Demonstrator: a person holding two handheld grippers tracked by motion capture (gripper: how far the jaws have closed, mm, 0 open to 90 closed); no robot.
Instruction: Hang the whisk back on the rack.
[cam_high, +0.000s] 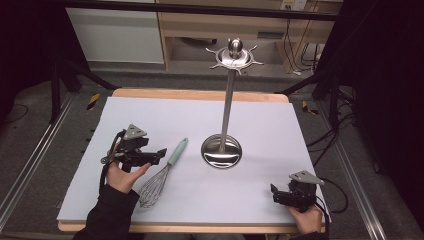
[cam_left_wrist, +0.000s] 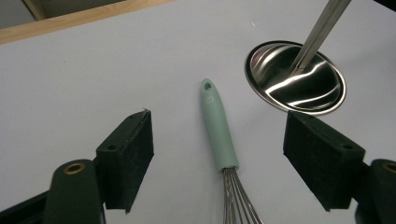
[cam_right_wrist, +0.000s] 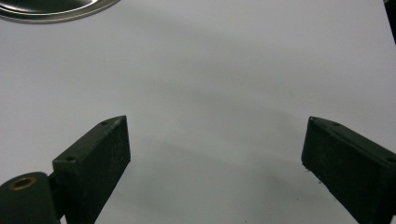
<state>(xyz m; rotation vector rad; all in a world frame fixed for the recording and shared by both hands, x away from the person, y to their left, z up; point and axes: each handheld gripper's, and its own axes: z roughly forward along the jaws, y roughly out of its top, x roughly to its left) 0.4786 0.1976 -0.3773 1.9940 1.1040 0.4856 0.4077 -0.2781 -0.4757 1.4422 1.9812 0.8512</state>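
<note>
straddling the mint-handled wire whisk (cam_left_wrist: 219, 135), left hand-held gripper (cam_left_wrist: 217, 154) gapes wide.

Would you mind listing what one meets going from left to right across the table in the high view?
left gripper → whisk → utensil stand → right gripper

Bare counter (cam_high: 150, 115) lies on both sides of the whisk (cam_left_wrist: 219, 140) between my left jaws. The steel stand (cam_high: 222, 150) blocks passage just right of the whisk handle. My right jaws face open counter.
</note>
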